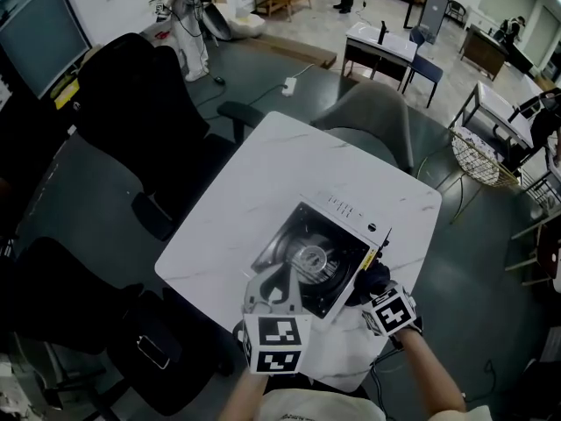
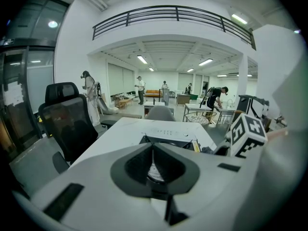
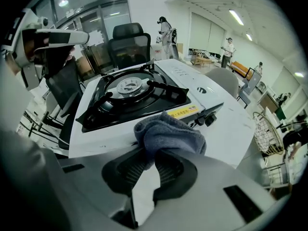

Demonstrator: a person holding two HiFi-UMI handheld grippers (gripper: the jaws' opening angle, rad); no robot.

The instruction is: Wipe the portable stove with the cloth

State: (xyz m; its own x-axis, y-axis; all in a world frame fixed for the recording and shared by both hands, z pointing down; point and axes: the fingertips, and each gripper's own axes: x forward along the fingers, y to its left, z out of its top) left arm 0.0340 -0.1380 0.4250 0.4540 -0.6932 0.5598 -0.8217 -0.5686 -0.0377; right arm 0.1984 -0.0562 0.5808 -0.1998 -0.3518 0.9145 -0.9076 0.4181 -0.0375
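1. Stove (image 1: 320, 253) is sitting on the white table (image 1: 254, 182), lower centre of the head view, turned at an angle, with the black burner top facing up and the white control strip toward the upper right.
2. Cloth (image 3: 168, 134), grey-blue and bunched, is being pinched by the right gripper (image 3: 151, 165). Its jaws are closing on the cloth's lower fold, and the wad is bulging out above them.
3. In the right gripper view, the cloth is lying against the stove's (image 3: 134, 93) white front edge, just beside the yellow label and left of the knob.
4. In the head view, the right gripper (image 1: 375, 292) is showing at the stove's lower right side, with the cloth (image 1: 372, 279) a dark lump touching it.
5. Left gripper (image 2: 153, 170) is showing its jaws pressed together with nothing between them, and the stove (image 2: 168, 139) is lying just beyond the tips.
6. In the head view, the left gripper (image 1: 273, 283) is hanging over the stove's lower left corner.
7. Black chair (image 1: 131, 86) is standing at upper left, and a grey chair (image 1: 368, 117) is behind the table's far edge.
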